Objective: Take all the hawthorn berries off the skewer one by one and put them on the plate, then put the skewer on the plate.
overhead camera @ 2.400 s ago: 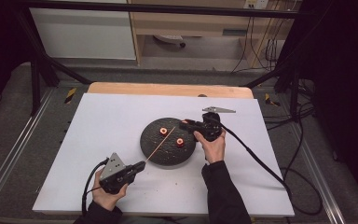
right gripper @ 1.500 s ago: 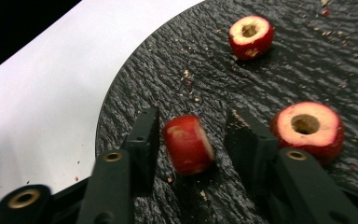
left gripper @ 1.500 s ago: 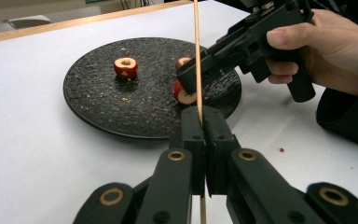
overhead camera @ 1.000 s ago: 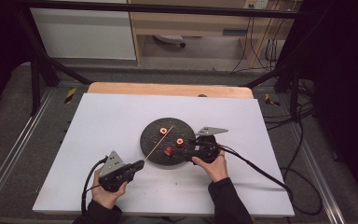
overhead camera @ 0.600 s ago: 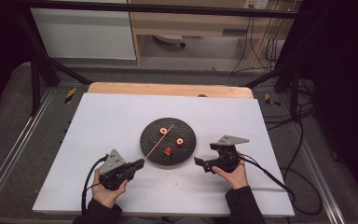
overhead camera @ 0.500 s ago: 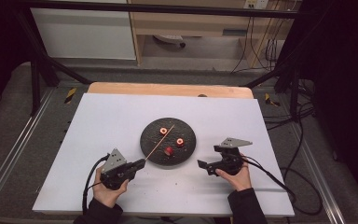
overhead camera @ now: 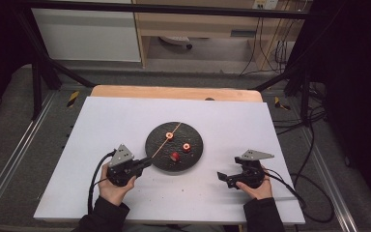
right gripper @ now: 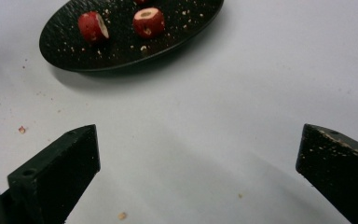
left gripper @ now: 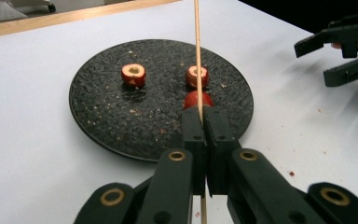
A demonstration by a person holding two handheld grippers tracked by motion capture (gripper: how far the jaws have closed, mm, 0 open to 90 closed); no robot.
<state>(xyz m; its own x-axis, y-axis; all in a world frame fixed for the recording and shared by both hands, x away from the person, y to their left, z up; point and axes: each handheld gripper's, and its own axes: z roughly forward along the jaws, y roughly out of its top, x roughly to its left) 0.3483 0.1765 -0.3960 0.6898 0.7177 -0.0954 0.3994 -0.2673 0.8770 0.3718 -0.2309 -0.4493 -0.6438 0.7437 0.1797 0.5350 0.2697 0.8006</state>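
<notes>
My right gripper (overhead camera: 223, 177) has left the plate (overhead camera: 158, 154), jaws just opened, empty. My left gripper (left gripper: 202, 122) clamps the skewer (left gripper: 197, 56); its far tip is cut off.

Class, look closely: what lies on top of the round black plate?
On the round black textured plate lie three red fruit pieces, scattered crumbs, and a thin wooden skewer crossing above. The plate hides whatever is beneath it.

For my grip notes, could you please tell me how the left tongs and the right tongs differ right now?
The left tongs are shut on the wooden skewer; the right tongs gape wide, holding nothing. The left tongs reach the black plate's rim; the right tongs sit apart over bare white table. Both are black and hand-held.
</notes>
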